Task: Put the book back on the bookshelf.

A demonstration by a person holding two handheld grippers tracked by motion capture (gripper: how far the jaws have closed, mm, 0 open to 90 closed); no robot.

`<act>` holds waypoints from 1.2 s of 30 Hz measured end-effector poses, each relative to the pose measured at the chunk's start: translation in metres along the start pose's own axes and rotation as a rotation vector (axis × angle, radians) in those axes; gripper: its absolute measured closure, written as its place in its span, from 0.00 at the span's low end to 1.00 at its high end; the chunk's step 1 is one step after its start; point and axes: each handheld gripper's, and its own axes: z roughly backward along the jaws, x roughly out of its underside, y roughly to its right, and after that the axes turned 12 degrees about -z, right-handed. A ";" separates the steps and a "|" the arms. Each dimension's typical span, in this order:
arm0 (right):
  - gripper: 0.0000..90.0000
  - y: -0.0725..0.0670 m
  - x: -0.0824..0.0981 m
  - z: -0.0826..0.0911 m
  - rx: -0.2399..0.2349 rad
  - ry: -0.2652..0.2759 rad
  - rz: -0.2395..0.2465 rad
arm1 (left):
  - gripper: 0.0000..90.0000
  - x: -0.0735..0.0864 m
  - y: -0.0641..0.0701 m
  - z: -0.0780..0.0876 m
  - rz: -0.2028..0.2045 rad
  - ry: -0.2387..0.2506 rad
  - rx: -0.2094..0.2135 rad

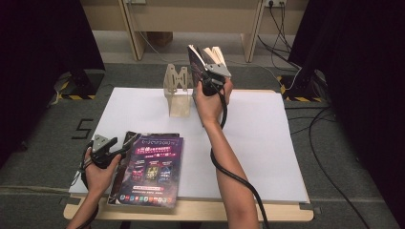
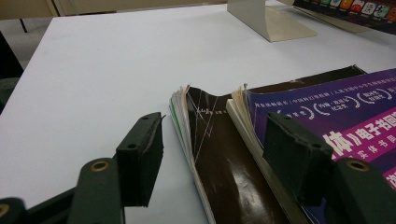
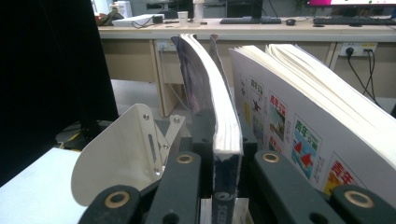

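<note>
My right gripper [image 1: 206,72] is raised over the far middle of the white table [image 1: 258,143], shut on the lower edge of an upright thick book [image 1: 195,59]. In the right gripper view both jaws of that gripper [image 3: 225,140] press the book [image 3: 219,107]. A second book [image 3: 303,126] with fanned pages stands just to its right. A cream metal bookend [image 1: 177,93] stands just to the left. My left gripper [image 1: 117,152] rests at the near left, open, its jaws either side of the corners of a dark magazine [image 2: 219,158] and a purple magazine [image 2: 327,107].
The purple magazine [image 1: 153,167] tops a small stack near the table's front edge. Beyond the stack in the left gripper view stands the bookend [image 2: 268,21]. Black curtains flank the table, cables [image 1: 329,124] lie on the floor at the right, and a wooden desk [image 1: 191,19] stands behind.
</note>
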 end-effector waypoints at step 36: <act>0.88 0.005 0.006 -0.013 0.047 0.013 0.028 | 0.41 0.000 0.001 0.000 -0.009 -0.006 -0.002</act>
